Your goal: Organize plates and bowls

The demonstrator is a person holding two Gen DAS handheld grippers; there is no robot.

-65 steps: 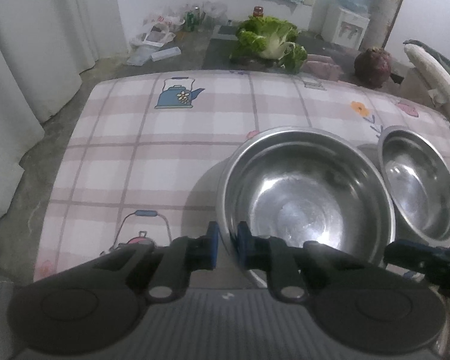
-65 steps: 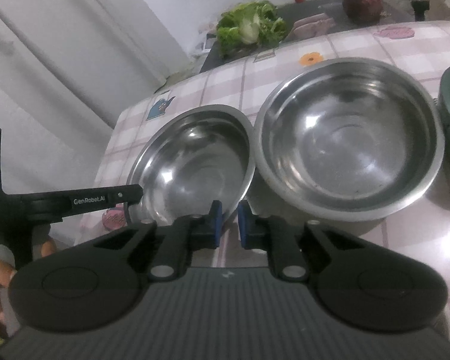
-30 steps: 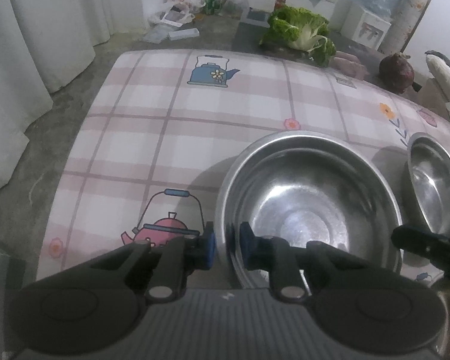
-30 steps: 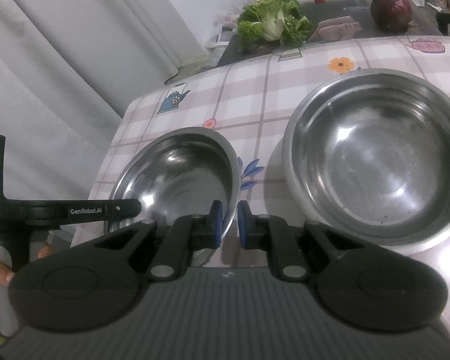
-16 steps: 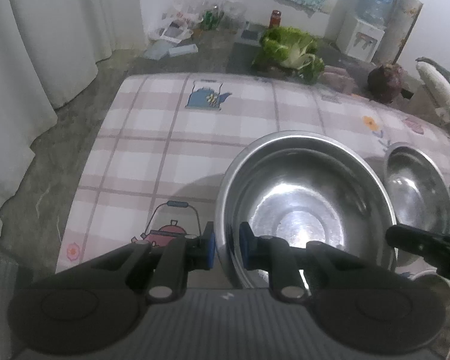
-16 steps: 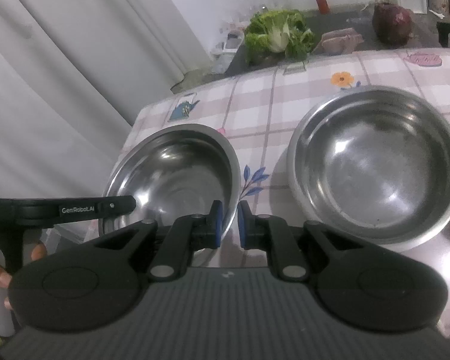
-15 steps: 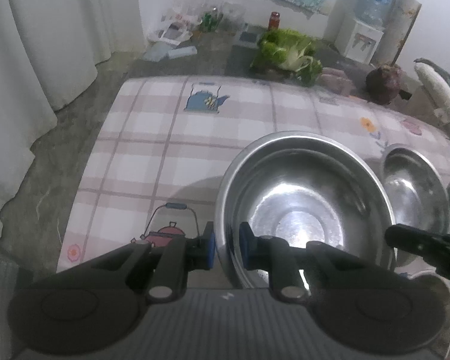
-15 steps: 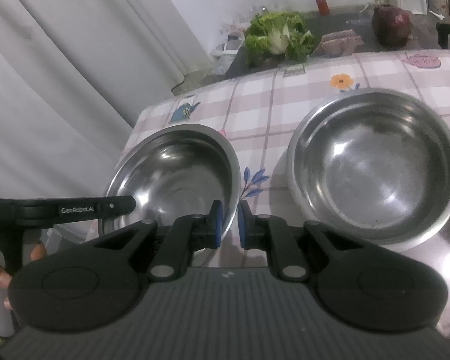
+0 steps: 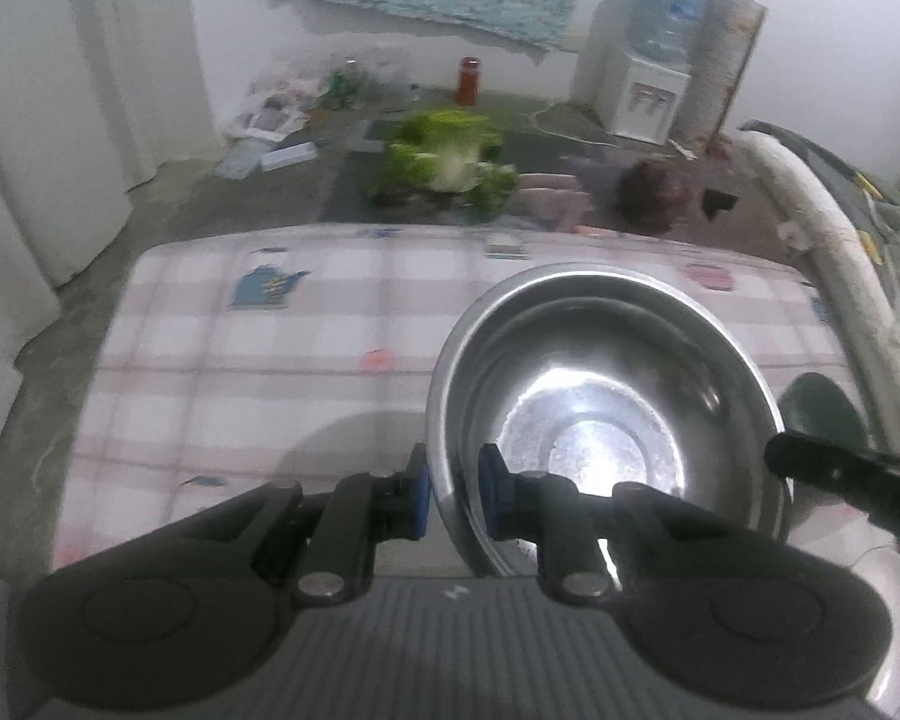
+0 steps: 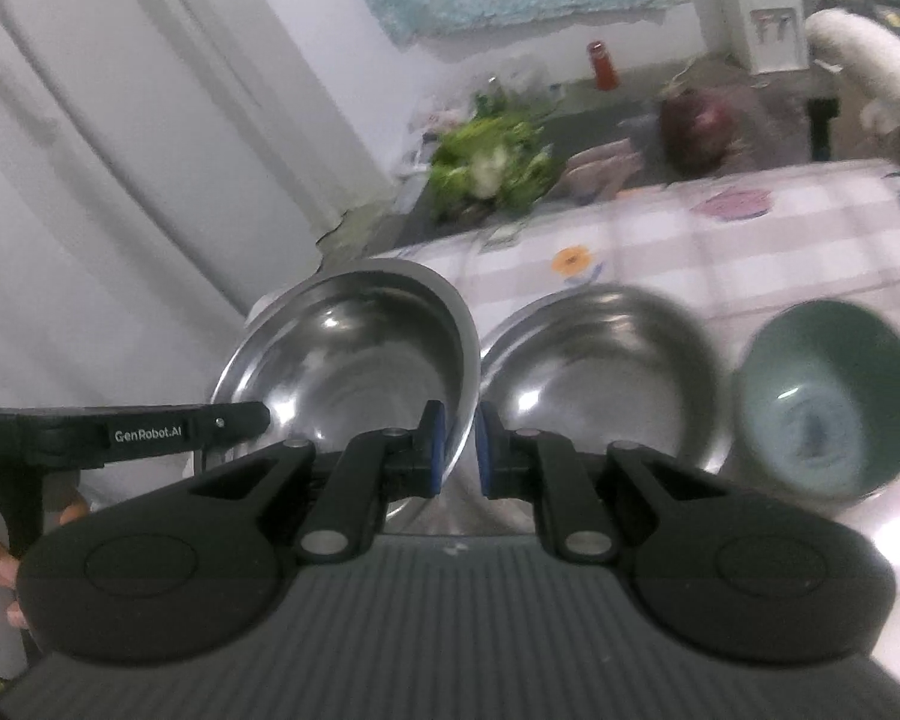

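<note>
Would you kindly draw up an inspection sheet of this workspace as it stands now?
Surface: table under pink checked cloth with teapot prints.
Job's things: held steel bowl raised and tilted; second steel bowl and green bowl on the cloth.
Clutter: nothing seen on the cloth.
Grippers: left gripper and right gripper both shut on the held bowl's rim.
Cables: nothing seen.
Surroundings: cabbage, red bottle, water dispenser, white curtain.
</note>
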